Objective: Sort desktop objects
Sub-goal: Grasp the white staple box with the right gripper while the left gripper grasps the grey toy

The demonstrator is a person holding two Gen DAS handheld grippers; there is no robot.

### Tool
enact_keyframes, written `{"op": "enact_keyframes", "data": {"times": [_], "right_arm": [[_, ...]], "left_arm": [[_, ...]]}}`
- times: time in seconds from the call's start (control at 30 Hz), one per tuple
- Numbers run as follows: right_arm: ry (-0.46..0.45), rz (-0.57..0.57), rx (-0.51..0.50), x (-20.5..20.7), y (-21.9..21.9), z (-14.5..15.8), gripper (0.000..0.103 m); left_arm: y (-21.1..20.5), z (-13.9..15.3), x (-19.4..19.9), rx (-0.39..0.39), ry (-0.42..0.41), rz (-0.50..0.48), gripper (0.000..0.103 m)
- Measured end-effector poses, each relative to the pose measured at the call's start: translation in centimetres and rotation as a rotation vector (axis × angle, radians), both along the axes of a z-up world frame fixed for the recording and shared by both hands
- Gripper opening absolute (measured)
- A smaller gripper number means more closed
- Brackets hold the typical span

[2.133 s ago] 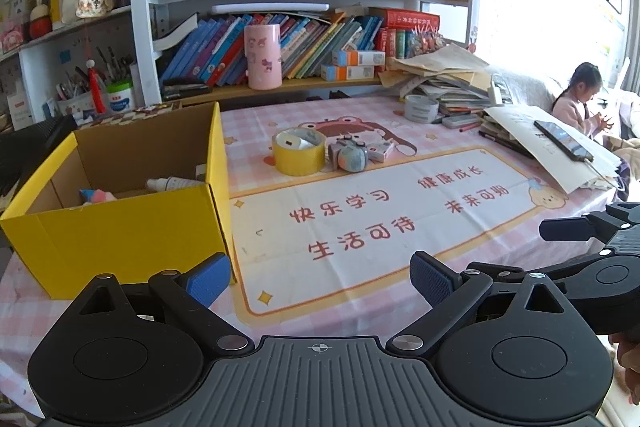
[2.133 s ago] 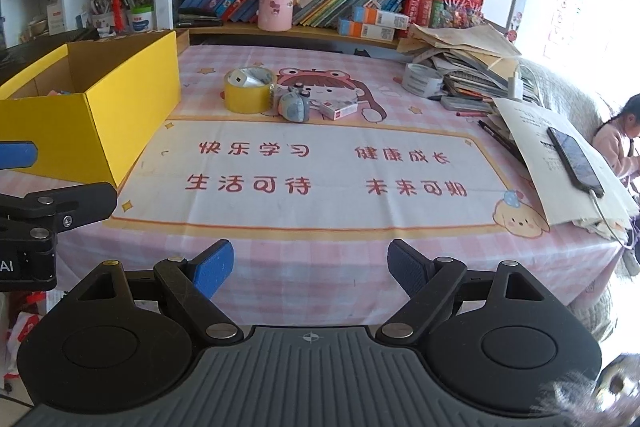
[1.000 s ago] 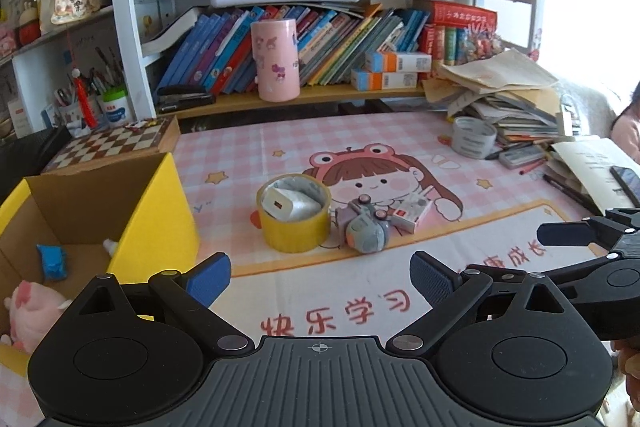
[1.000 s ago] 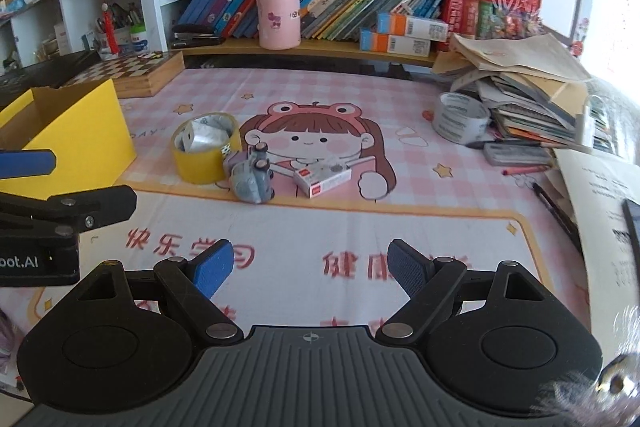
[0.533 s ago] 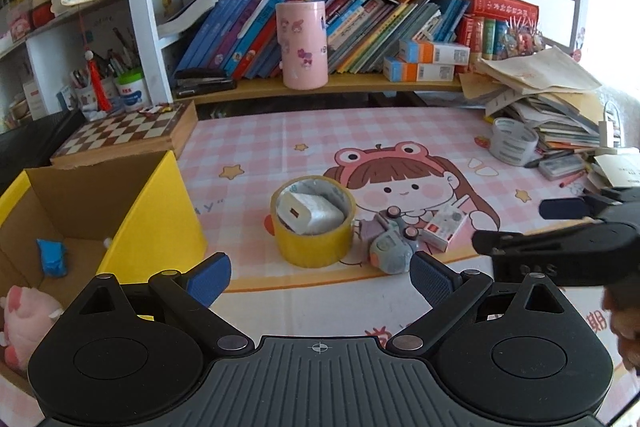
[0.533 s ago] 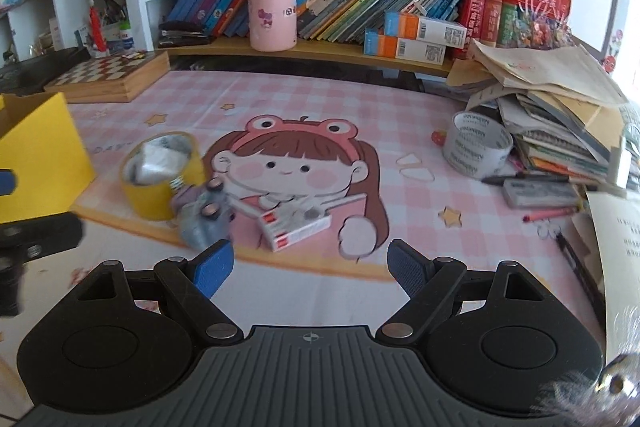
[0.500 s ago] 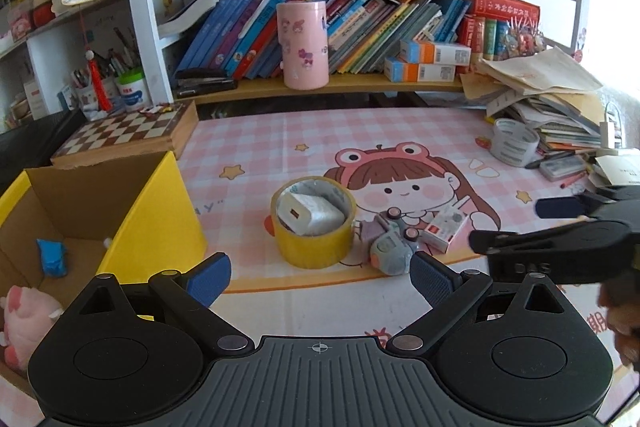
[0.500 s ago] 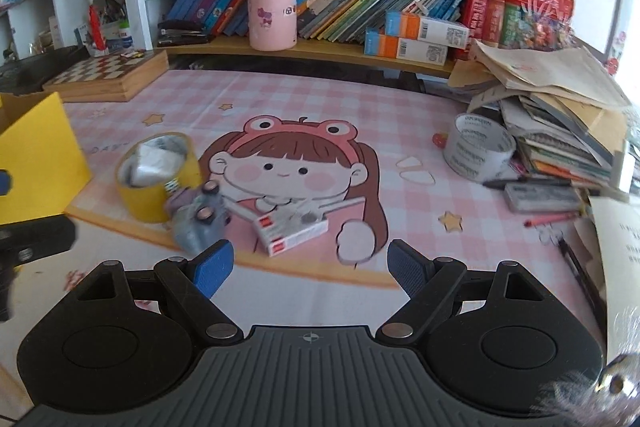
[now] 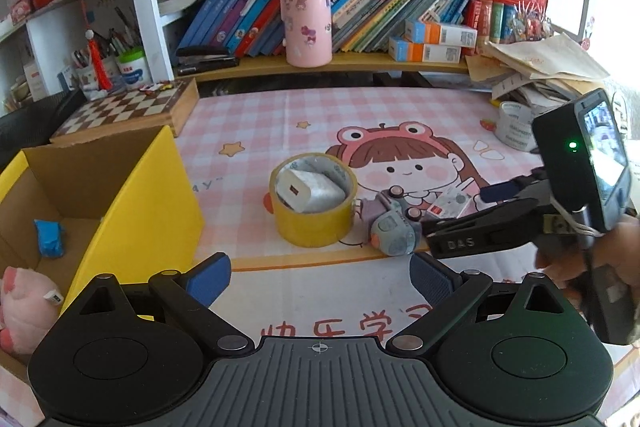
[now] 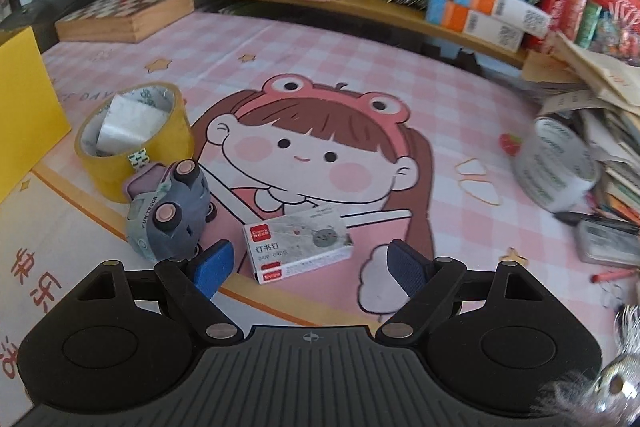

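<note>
A small staple box (image 10: 298, 243) lies on the pink desk mat, just ahead of my open right gripper (image 10: 308, 269) and between its fingers. A grey toy truck (image 10: 170, 209) lies on its side to the left of the box, touching a yellow tape roll (image 10: 136, 137) with a white charger inside. In the left wrist view the tape roll (image 9: 314, 205), the truck (image 9: 390, 225) and the staple box (image 9: 450, 203) sit mid-desk; the right gripper (image 9: 456, 223) reaches in from the right. My left gripper (image 9: 320, 273) is open and empty, hovering nearer.
A yellow cardboard box (image 9: 136, 211) stands at left, holding a pink plush (image 9: 22, 303) and a blue item (image 9: 50, 237). A chessboard box (image 9: 128, 109), a pink cup (image 9: 306, 23) and bookshelves lie behind. A white tape roll (image 10: 558, 165), pens and paper stacks crowd the right.
Both grippers have moved forward over the desk. The right gripper has dropped low and closed in on the staple box; both stay open.
</note>
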State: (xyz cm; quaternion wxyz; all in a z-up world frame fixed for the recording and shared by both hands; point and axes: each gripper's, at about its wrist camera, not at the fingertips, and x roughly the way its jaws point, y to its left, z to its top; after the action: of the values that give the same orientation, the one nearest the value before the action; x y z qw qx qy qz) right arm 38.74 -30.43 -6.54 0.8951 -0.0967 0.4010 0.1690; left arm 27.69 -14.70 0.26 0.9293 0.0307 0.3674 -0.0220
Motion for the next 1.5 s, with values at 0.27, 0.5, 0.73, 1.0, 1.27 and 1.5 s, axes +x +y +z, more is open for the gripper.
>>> {"op": "enact_keyframes", "data": {"times": [0.27,0.5,0.73,1.0,1.27,1.5], "right_arm": [[-0.001,0.024,0.061,0.8,0.0,-0.1,0.057],[0.004,0.013,0.062,0.6,-0.3,0.3,0.056],[-0.020,-0.063,0.090,-1.6,-2.9,1.9,0.056],[-0.011,-0.138,0.110,-4.1,-5.6,2.9,0.056],[-0.014,-0.166,0.097,-5.5,-6.8,3.3,0.056],[-0.006,-0.179,0.100,-5.8,-7.3,3.3,0.056]], "left_arm": [[-0.9,-0.5,0.9,-0.001,0.003,-0.021,0.098],[-1.9,-1.0,2.0,-0.017,-0.003,-0.038,0.097],[-3.1,-2.0,3.7,-0.044,0.009,-0.056,0.096],[-4.6,-3.1,5.3,-0.061,0.027,-0.066,0.096],[-6.1,-4.0,5.8,-0.030,0.036,-0.095,0.096],[-6.4,-5.3,7.1,-0.039,0.081,-0.028,0.096]]}}
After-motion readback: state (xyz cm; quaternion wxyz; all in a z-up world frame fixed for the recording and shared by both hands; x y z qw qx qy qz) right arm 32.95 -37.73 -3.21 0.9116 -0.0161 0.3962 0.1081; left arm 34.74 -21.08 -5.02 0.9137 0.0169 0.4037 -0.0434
